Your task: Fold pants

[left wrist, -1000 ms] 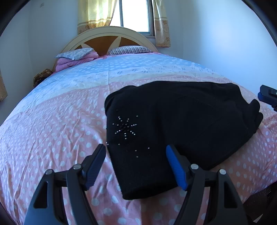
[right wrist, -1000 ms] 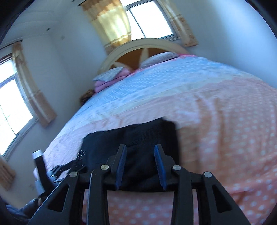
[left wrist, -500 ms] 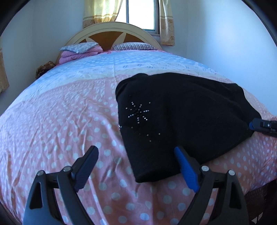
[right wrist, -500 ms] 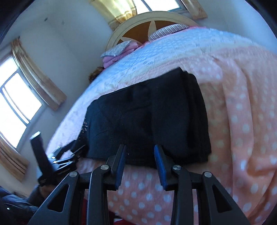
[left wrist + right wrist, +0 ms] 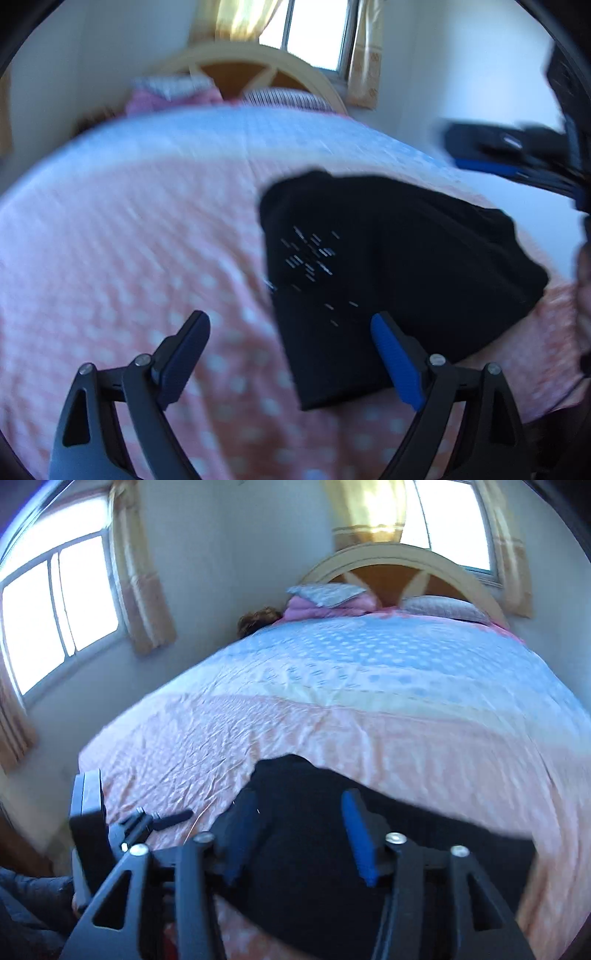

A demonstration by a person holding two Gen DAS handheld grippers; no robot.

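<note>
Black pants (image 5: 388,273) with a small rhinestone pattern lie folded into a compact block on the pink polka-dot bedspread (image 5: 122,258), near the bed's foot edge. My left gripper (image 5: 291,354) is open and empty, hovering over the pants' near left corner. My right gripper (image 5: 299,830) is open and empty, hovering just above the pants (image 5: 306,878) near the bed's edge. The right gripper also shows in the left wrist view (image 5: 517,162), raised at the upper right. The left gripper shows in the right wrist view (image 5: 166,821) at lower left. Both views are motion-blurred.
Pillows (image 5: 328,594) and a folded pink blanket lie at the arched headboard (image 5: 399,568). Windows with yellow curtains (image 5: 144,579) are behind and to the left. White walls close the bed in. The bed's foot edge is right below my grippers.
The right gripper has opened wider and swung over the pants towards the left. The left gripper stayed open and shifted a little; the pants lie as before.
</note>
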